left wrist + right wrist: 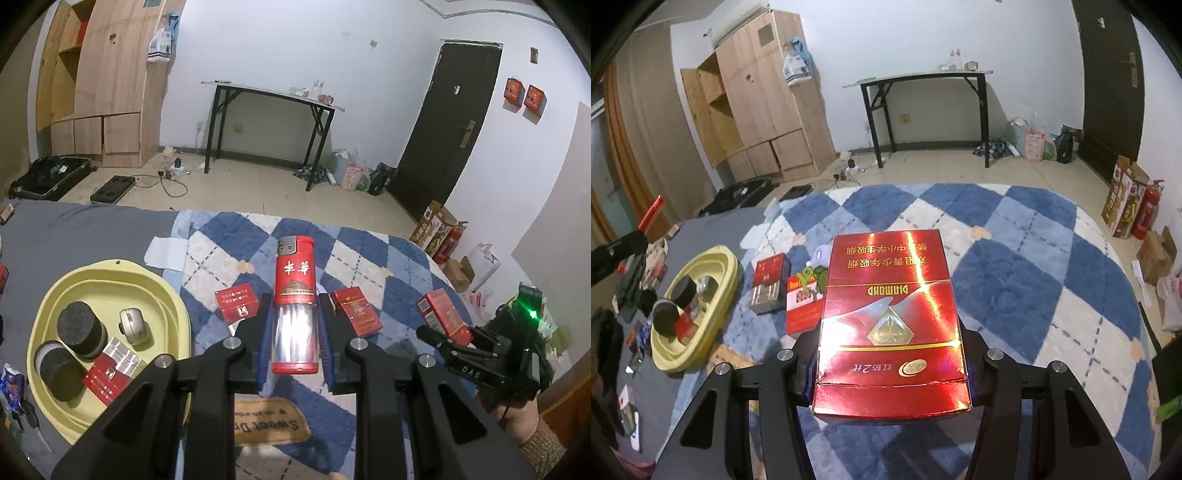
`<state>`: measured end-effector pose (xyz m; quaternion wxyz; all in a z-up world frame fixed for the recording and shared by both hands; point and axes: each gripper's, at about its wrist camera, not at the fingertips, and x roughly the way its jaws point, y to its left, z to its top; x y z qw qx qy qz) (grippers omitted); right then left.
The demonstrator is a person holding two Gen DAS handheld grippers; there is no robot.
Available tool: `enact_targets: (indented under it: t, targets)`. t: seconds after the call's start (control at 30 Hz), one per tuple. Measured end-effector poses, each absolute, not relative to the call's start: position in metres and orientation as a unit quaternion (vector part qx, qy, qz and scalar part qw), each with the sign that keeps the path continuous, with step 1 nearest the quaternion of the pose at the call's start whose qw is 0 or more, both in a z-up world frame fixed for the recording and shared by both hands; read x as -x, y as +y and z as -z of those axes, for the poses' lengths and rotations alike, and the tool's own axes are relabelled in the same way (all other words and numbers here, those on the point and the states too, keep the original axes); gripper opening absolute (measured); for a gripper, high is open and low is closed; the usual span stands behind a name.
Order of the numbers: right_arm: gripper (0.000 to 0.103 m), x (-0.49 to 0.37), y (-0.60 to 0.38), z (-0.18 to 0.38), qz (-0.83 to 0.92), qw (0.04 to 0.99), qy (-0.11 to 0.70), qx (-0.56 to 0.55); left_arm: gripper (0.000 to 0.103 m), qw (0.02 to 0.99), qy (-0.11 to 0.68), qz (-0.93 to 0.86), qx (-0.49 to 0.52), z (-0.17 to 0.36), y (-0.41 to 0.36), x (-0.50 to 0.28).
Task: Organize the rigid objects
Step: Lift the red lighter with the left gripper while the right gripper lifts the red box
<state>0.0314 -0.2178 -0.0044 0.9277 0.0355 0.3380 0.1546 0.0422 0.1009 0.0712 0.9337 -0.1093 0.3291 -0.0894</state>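
Above the blue checked rug (369, 258), the left gripper (293, 325) grips a big red lighter (295, 306); the right gripper (892, 365) grips a red box (892, 314). Both likely go next into the yellow tray (170, 295).

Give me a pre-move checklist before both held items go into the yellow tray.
1. Left tool clamps the tall red lighter-shaped canister: ok.
2. Right tool clamps the red Diamond cigarette pack: ok.
3. Oval yellow plastic tray in view: ok.
4. Free tray space: not ok; two black cylinders, a silver mouse-like object and a red pack crowd it.
5. Grip firmness: cannot tell.
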Motion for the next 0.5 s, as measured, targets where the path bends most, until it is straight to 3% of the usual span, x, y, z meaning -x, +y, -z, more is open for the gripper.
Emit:
enact_targets:
  t: [0.5]
  targets:
    - [0.055,-0.038,-0.208,0.016,-0.161,0.923,0.349,-0.028,0.024,0.929,0.339,0.101,0.105,-0.069,0.093,-0.041]
